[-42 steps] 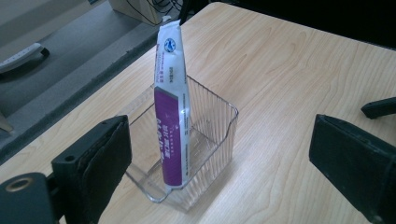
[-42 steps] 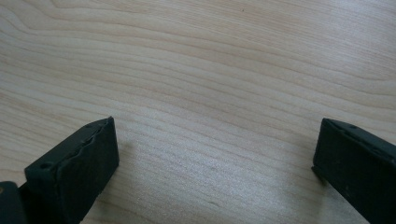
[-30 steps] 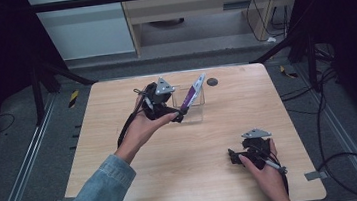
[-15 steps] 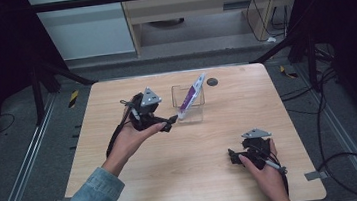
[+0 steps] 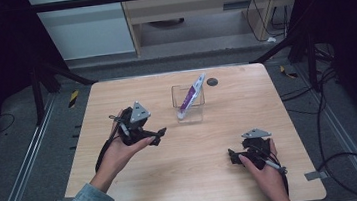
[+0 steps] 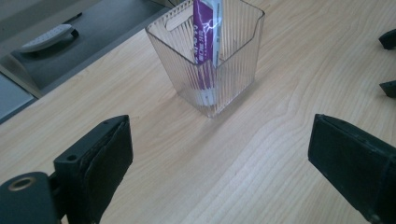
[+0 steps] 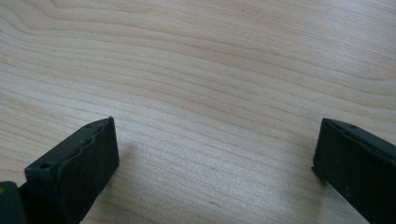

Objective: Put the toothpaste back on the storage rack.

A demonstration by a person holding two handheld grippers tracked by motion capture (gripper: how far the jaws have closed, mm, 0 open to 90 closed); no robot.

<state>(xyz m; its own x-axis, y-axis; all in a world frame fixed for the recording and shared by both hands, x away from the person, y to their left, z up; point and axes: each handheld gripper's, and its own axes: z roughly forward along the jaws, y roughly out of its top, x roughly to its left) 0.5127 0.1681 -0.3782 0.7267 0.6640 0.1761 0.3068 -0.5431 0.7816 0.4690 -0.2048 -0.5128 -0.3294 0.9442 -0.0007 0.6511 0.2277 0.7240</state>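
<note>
the purple tube leans in the clear ribbed cup, propped by its rim. the left gripper hovers beside it, jaws spread and empty. the right gripper rests on the table, jaws spread too.

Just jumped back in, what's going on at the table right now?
A purple tube leans in the clear cup near the far middle of the table. The left claw is open and empty, held short of the cup with nothing between its jaws. The right claw sits open and empty, low over bare wood at the near right. Neither claw touches the tube or cup.
</note>
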